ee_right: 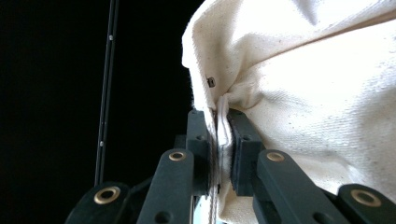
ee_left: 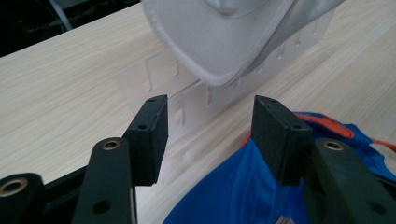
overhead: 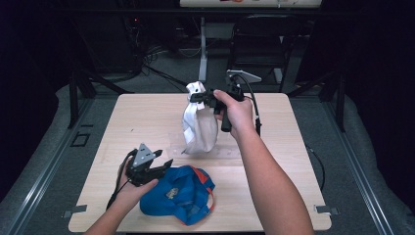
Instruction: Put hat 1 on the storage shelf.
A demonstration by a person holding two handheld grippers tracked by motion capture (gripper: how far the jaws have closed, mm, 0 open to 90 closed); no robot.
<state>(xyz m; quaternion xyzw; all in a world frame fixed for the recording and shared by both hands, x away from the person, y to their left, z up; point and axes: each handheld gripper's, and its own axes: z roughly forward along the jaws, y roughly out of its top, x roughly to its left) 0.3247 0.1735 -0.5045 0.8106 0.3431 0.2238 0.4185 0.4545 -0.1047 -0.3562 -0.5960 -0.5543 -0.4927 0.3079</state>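
A white cap [overhead: 198, 125] hangs above the middle of the table, pinched at its top by my right gripper [overhead: 200, 96]. Up close in the right gripper view, its jaws are shut on a fold of the white fabric [ee_right: 280, 93], gripper [ee_right: 219, 144]. A blue cap with orange trim [overhead: 183, 193] lies at the table's front. My left gripper [overhead: 159, 161] hovers at the blue cap's left edge, open with nothing between its pads. The left gripper view has the gripper [ee_left: 208, 135] over the blue cap [ee_left: 243, 196], with the white cap's brim [ee_left: 224, 42] ahead.
A clear plastic strip with slots [overhead: 215, 151] lies flat on the wooden table [overhead: 142, 117] under the white cap. A black chair [overhead: 262, 44] and cables sit beyond the far edge. Dark floor and metal rails surround the table.
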